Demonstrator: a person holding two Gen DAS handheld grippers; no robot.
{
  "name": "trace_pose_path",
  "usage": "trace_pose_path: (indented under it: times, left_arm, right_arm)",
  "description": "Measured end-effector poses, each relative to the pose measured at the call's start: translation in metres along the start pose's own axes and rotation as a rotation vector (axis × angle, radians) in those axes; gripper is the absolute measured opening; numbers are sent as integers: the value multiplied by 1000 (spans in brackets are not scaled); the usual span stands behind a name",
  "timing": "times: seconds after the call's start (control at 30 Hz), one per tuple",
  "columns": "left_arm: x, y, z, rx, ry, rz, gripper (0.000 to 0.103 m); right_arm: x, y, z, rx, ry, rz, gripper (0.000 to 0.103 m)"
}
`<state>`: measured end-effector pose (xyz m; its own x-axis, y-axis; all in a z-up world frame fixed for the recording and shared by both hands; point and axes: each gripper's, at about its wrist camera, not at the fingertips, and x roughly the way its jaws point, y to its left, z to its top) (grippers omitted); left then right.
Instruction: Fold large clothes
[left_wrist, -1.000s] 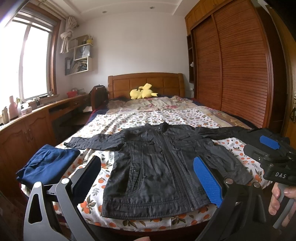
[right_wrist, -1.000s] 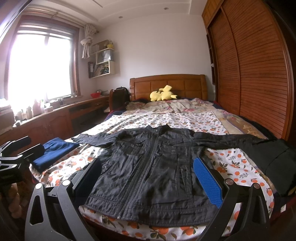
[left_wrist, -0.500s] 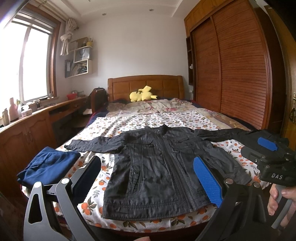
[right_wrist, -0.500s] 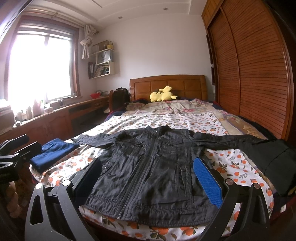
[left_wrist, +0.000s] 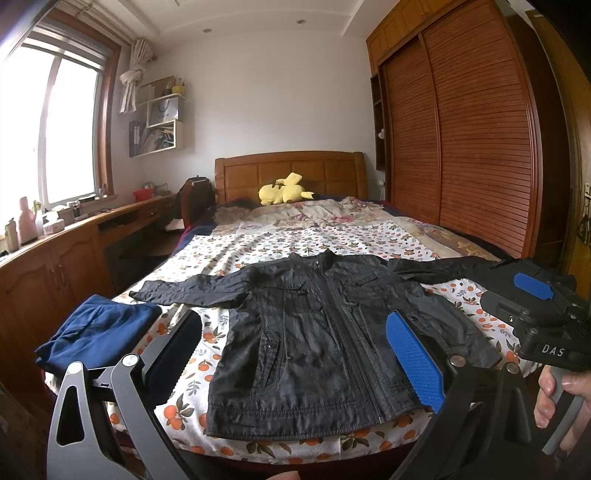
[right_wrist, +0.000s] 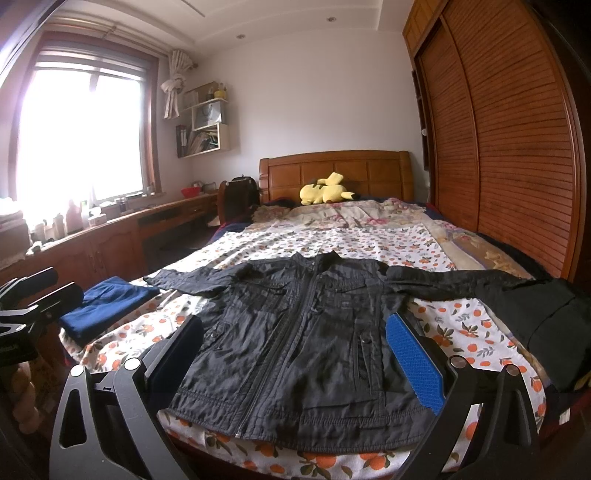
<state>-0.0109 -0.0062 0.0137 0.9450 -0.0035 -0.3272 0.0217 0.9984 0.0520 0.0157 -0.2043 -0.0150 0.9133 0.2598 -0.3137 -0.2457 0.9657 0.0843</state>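
On the bed (left_wrist: 258, 240), near its foot edge: black jacket (left_wrist: 325, 343) laid flat, front up, zipped, collar toward the headboard (left_wrist: 291, 171), hem toward the cameras. Both sleeves are spread out sideways — the left-hand one ends just beside a folded navy garment (left_wrist: 96, 332) at the bed's left corner, the other runs toward a dark garment (right_wrist: 546, 321) heaped at the right edge. Sheet is white with an orange-fruit print.

Left hand-held gripper (left_wrist: 295, 365): fingers spread wide, nothing between them, hanging in front of the bed's foot short of the hem, not touching cloth. From its camera the blue pad (left_wrist: 413, 365) overlaps the jacket's right side, dark pad (left_wrist: 173, 354) sits over bare sheet.

Right hand-held gripper (right_wrist: 295, 365): also spread wide, empty, in front of the foot edge — jacket hem framed between its fingers, no contact. It also shows at the right edge of the left wrist view, with the person's fingers (left_wrist: 550, 398) on its trigger.

Background: yellow plush toy (left_wrist: 282, 190) at the headboard, slatted wooden wardrobe (left_wrist: 461, 140) on the right, window (right_wrist: 77, 136) and a long wooden table (left_wrist: 74, 236) with bottles on the left, wall shelves (left_wrist: 162, 118) above.
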Motion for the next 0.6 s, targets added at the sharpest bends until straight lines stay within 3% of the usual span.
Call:
trace_pose_path:
  times: [0.6]
  left_arm:
    - [-1, 0, 0, 0, 0, -1, 101]
  right_arm:
    - [0, 0, -4, 0, 1, -1, 96]
